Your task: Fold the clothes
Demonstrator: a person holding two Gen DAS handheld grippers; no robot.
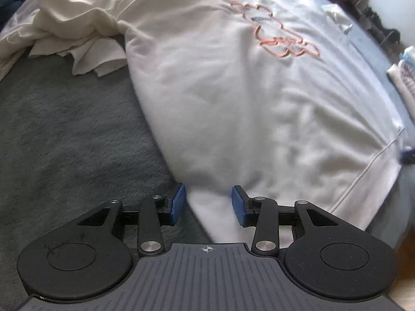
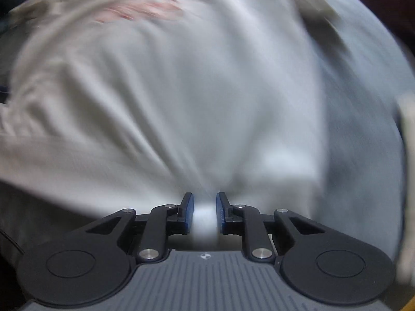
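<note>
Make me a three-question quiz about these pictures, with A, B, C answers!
1. Where does the crumpled cream cloth lie?
A. left of the shirt
B. on the print
C. inside a box

2. What colour is the outline print on the white cotton T-shirt?
A. green
B. orange
C. purple

3. What is the right gripper doing?
A. gaping, empty
B. pinching white fabric
C. holding a hanger

Answers: 1 A, it lies bunched left of the shirt on the grey blanket. 2 B, the lines look orange. 3 B, fabric sits squeezed between its blue pads.
</note>
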